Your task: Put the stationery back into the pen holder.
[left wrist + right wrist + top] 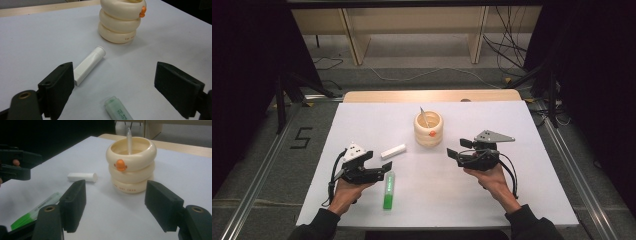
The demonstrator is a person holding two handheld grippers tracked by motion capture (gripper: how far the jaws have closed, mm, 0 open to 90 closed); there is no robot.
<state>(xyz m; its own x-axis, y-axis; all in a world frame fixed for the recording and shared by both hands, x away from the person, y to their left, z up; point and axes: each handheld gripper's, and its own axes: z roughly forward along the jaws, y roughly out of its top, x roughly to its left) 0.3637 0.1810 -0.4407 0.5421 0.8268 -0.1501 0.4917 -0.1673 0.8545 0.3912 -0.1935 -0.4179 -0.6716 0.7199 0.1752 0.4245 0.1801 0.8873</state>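
At the left of the white table [512, 200], the left gripper [379, 172] rested low in the person's left hand [346, 192], its jaws spread wide and empty. In the left gripper view those two black jaws stood well apart, with bare tabletop between them. Just to the right of that gripper a green highlighter [388, 191] lay flat, running roughly toward the person, its pale cap end reaching in at the bottom of the left gripper view [117, 110]. Beyond it, a short white tube [393, 151] lay at a slant on the table, close to the tip of the left gripper but apart from it; in the left gripper view it sat just beside the left jaw [88, 65], whether touching could not be told. Farther on, near the middle of the table, a cream ringed cup [428, 131] stood upright, bearing a small orange knob [120, 165] on its front and holding a thin pale stick [129, 141] that leaned out of its mouth. To the right of the cup, and apart from it, the right gripper [454, 152] was held in the person's right hand [492, 177], jaws likewise wide open and gripping nothing, pointed toward the cup.
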